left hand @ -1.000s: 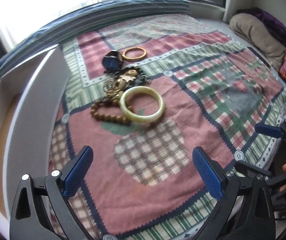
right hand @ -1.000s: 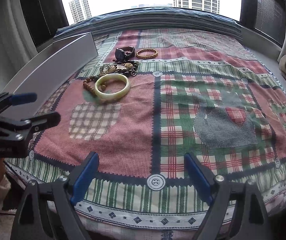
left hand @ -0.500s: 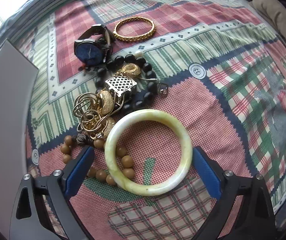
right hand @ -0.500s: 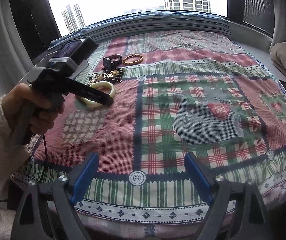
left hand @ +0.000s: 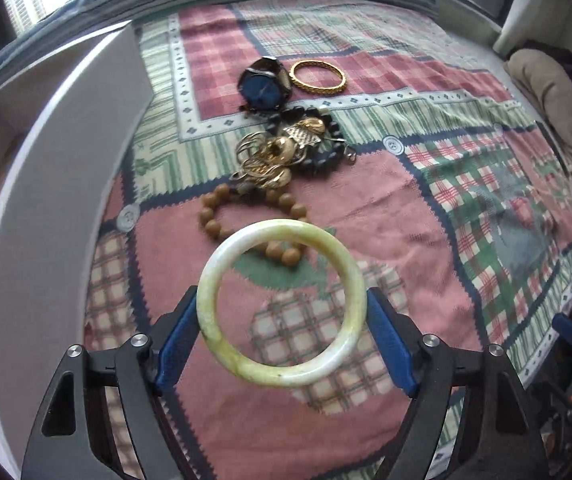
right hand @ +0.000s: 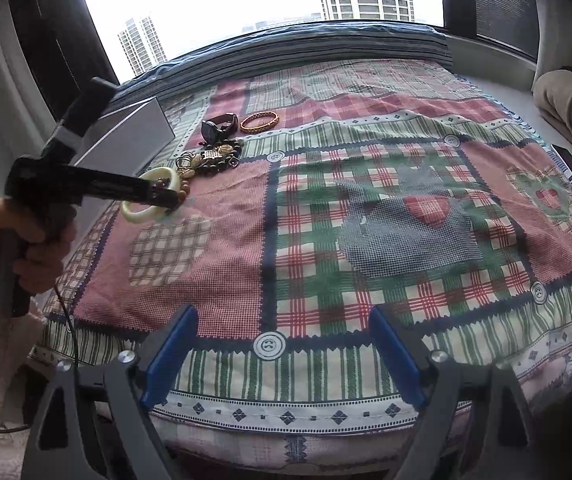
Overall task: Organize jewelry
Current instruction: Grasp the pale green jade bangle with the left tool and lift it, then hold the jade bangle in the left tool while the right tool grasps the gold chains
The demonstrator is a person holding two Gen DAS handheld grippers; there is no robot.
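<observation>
Left wrist: jade bangle [left hand: 282,304] clamped between left gripper [left hand: 282,342] fingers [left hand: 176,342].

Watch [left hand: 263,87] left of bangle [left hand: 317,77] — beads [left hand: 246,220] nearer, on quilt [left hand: 426,216]

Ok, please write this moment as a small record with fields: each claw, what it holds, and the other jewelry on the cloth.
left claw: shut on the jade bangle, gripping its rim from both sides
bangle position: looks raised off the patchwork cloth
right claw: open, holds nothing, over the near cloth edge
remaining jewelry: wooden bead bracelet, gold pieces, black bead bracelet, watch, gold bangle
left of cloth: white box
</observation>
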